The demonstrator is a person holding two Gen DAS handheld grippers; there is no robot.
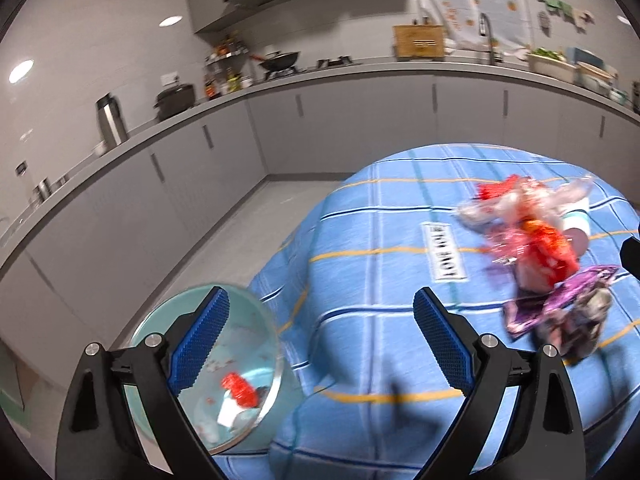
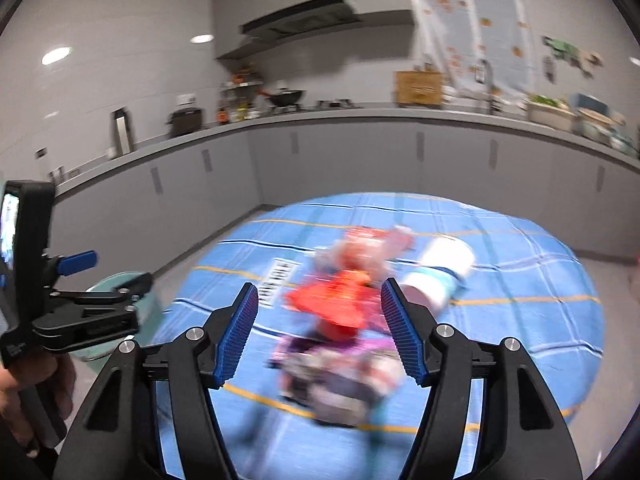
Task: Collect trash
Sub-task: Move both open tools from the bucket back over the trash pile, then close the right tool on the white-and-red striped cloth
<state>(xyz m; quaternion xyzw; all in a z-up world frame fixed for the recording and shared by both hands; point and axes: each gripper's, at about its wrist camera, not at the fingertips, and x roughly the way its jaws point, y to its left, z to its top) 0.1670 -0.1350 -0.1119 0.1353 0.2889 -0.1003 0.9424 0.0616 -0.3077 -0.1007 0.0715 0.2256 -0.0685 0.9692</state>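
A blurred pile of wrappers lies on the blue checked tablecloth, red and pink ones on top and a purple one at its near end. My left gripper hangs open and empty over the table's left edge. Partly behind its left finger, a teal bin on the floor holds a red wrapper. My right gripper is open above the same pile, its pads touching nothing. A white and teal paper cup lies on its side beside the pile.
A grey kitchen counter with cabinets runs around the back and left, carrying pots, a thermos and a wooden box. Grey floor lies between it and the table. A hand holds the left gripper beside the bin.
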